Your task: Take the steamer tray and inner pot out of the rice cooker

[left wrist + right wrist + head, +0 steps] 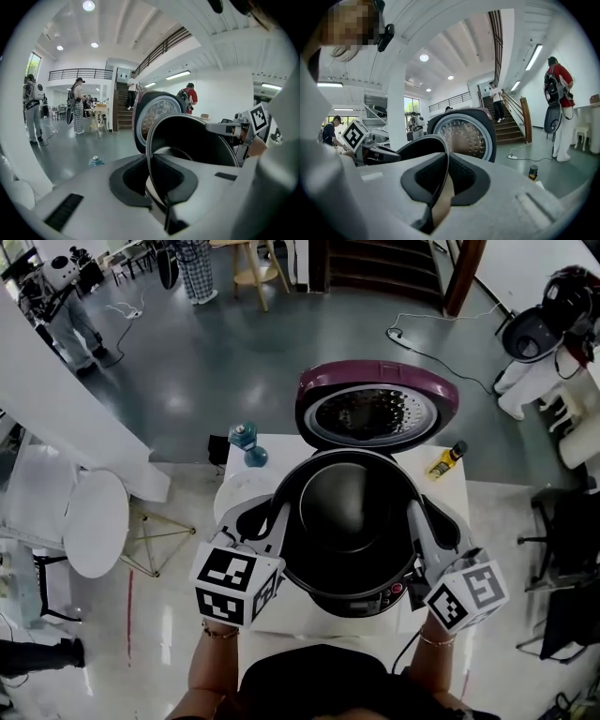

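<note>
the inner pot hangs over the rice cooker, dark and empty as far as we can see, with its thin rim pinched on two opposite sides. the left tongs are clamped on the rim at the pot's left and the right tongs are clamped on it at the right. each gripper view shows the rim running edge-on between the closed pads. we judge the step in hand to be lifting the pot out. to do it well we raise both hands together so the pot rides level, since a thin rim can pivot or slip in so narrow a bite. we hold it clear of the open lid just behind and go straight up until the base clears the well. then we carry it to a bare part of the desk, away from the yellow bottle.
</note>
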`<state>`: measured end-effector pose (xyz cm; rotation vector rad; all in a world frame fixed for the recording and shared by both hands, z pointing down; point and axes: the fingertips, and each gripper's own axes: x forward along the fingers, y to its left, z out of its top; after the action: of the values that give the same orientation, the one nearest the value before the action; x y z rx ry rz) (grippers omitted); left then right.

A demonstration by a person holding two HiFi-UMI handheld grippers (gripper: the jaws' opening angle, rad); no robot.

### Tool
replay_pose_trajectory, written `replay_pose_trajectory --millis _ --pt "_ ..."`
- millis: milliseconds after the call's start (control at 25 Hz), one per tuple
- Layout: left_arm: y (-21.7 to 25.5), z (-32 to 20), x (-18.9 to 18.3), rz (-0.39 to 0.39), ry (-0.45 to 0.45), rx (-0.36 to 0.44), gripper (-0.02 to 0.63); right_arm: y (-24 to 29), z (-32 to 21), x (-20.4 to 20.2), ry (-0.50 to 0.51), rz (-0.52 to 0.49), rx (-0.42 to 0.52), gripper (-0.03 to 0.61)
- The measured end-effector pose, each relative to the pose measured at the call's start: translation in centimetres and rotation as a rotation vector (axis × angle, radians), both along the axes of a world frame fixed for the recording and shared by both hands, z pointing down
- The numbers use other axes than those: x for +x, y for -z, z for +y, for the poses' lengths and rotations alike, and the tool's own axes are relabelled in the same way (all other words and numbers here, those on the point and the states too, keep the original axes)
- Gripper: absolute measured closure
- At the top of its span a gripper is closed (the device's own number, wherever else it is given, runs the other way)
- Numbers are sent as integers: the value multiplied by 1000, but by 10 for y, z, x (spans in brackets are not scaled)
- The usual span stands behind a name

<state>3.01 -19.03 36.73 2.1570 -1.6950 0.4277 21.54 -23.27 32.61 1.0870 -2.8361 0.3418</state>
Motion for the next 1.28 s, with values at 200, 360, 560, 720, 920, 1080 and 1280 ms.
replay_pose_trajectory --millis 200,360,560,720,920,1080,1280 --pt "19 20 -27 -22 10 32 594 12 25 -23 -9 -23 19 548" --pt "30 40 -48 -28 9 50 594 22 45 -45 -10 -32 33 548" --pt "40 64 -81 -29 -4 71 594 32 72 -77 -22 -36 48 548" --pt "43 87 -112 -28 -10 65 594 35 97 -108 -29 -37 45 548" --pt "42 111 -152 -19 -15 54 594 33 121 -147 -40 -41 36 548" --pt "27 128 -184 -23 -42 16 594 17 140 -178 -60 -40 1 548" --pt "2 144 -211 -50 -91 -31 594 -15 165 -204 -106 -58 -61 548"
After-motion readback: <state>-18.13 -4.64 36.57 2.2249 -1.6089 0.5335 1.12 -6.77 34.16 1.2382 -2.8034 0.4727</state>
